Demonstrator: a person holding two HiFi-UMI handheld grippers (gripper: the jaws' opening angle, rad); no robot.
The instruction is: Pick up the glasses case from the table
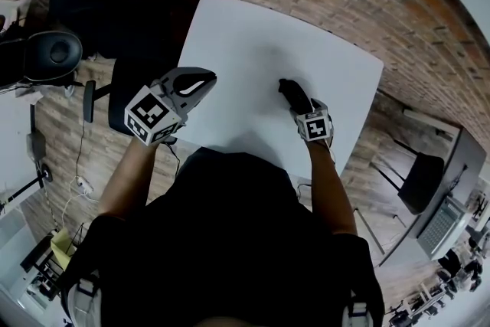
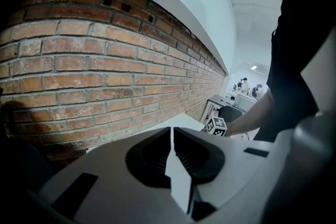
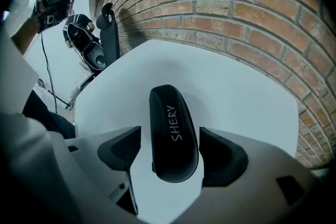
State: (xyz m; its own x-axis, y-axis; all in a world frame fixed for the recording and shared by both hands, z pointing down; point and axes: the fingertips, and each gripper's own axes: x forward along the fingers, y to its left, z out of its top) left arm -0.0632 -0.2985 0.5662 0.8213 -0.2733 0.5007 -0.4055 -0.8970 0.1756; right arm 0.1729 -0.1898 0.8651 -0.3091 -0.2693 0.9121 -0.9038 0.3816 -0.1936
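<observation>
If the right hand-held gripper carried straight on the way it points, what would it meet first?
The black glasses case, lying dead ahead between the open jaws of the right hand-held gripper, pads not touching. The jaw tips would probably reach the white table either side; depth is unclear.

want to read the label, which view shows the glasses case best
The right gripper view: the black oblong glasses case lies whole on the white table, lettering readable, between the open fingers. The head view shows only a dark end past the right gripper. The left gripper view misses it.
</observation>
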